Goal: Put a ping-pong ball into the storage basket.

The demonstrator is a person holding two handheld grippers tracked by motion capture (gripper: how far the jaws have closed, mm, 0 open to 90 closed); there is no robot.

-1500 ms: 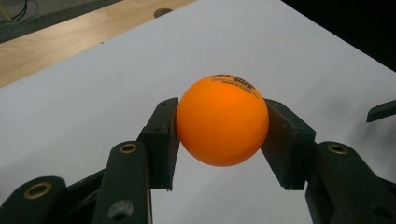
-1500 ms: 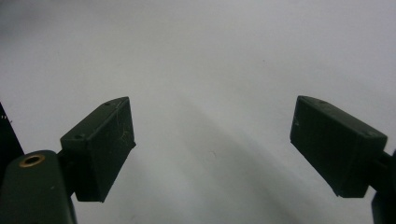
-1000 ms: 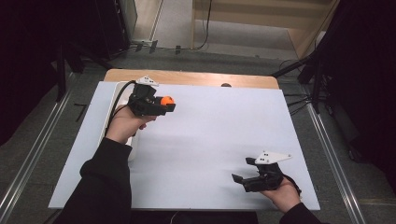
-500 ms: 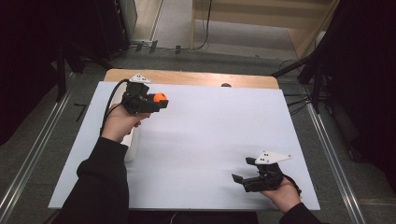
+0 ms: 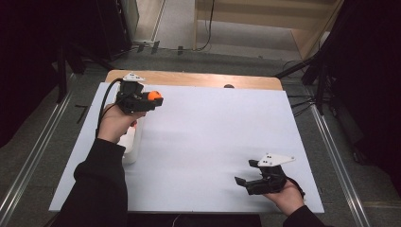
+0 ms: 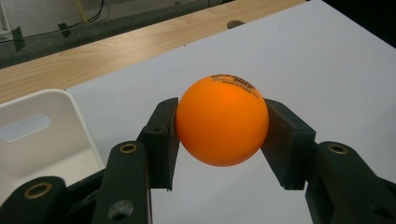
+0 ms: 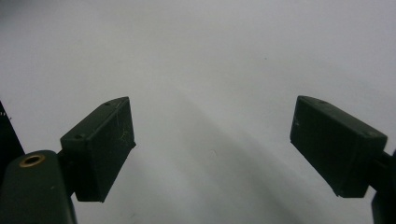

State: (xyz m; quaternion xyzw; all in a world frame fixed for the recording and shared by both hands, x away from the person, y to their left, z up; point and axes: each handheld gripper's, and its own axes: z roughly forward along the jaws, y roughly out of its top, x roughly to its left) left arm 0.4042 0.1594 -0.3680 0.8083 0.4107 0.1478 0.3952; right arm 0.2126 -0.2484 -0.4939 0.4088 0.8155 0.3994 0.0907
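Observation:
An orange table-tennis ball with dark print on top is pinched between the two black pads of my left gripper. In the high view that ball and left gripper hang above the far left part of the white table sheet. Below the left hand lies a white bin, whose corner sits at the left of the left gripper view. My right gripper rests near the front right edge, jaws wide apart. Between its pads there is only white sheet.
A wooden table strip runs along the far edge, with a small dark hole in it. Dark floor and metal rails flank the table on both sides.
My left hand has carried the orange ball leftward and a little farther back, over the white bin's end. The right gripper has stayed where it was.

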